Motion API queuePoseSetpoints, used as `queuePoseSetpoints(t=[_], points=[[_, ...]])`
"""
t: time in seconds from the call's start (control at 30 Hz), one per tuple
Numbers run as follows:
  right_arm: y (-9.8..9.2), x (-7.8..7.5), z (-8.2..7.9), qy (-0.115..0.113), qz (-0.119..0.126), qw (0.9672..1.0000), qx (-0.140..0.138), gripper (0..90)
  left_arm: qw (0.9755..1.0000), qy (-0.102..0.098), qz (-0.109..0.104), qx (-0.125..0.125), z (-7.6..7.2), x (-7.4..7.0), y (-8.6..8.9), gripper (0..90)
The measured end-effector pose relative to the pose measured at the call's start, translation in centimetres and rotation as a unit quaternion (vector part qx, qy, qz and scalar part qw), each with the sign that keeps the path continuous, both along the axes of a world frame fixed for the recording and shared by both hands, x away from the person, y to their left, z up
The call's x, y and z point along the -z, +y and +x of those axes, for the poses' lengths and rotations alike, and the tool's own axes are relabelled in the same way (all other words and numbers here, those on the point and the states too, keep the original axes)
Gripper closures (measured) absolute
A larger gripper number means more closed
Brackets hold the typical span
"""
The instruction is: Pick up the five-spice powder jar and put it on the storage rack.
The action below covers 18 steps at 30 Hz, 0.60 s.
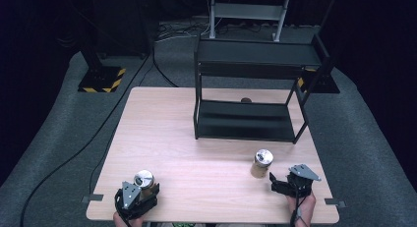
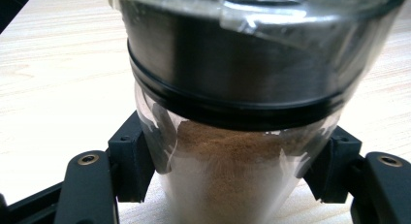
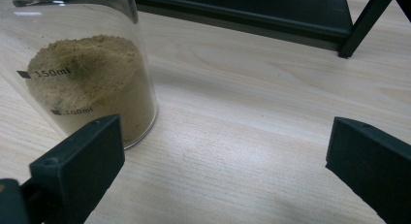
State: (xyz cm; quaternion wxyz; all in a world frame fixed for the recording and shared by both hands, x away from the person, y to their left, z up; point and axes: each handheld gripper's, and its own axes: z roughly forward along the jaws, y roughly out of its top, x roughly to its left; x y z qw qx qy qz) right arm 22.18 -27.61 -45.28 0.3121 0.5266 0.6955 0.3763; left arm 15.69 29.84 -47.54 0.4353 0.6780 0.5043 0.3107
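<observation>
**Left gripper clamps one jar while the right waits open beside the other**

Left gripper has its jaws pressed against the glass sides of a jar of brown powder, low on the body under the metal lid, near the front left corner of the table. Gripping the glass below the wide lid probably keeps the jar from slipping down if it is lifted.

Right gripper stands wide open with nothing between its jaws. A second jar, also part full of powder, sits upright just beside its left jaw, not yet bracketed. A black shelf rack stands at the far side of the table, likely where the jars go.
</observation>
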Motion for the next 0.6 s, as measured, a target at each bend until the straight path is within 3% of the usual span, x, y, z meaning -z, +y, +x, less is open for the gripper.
queuePoseSetpoints(t=[0.6], points=[[0.0, 0.0, 0.0, -0.001, 0.000, 1.0000, -0.001, 0.0, 0.9998, -0.003, 0.004, 0.017, 0.0, -1.1, -0.1, 31.4]])
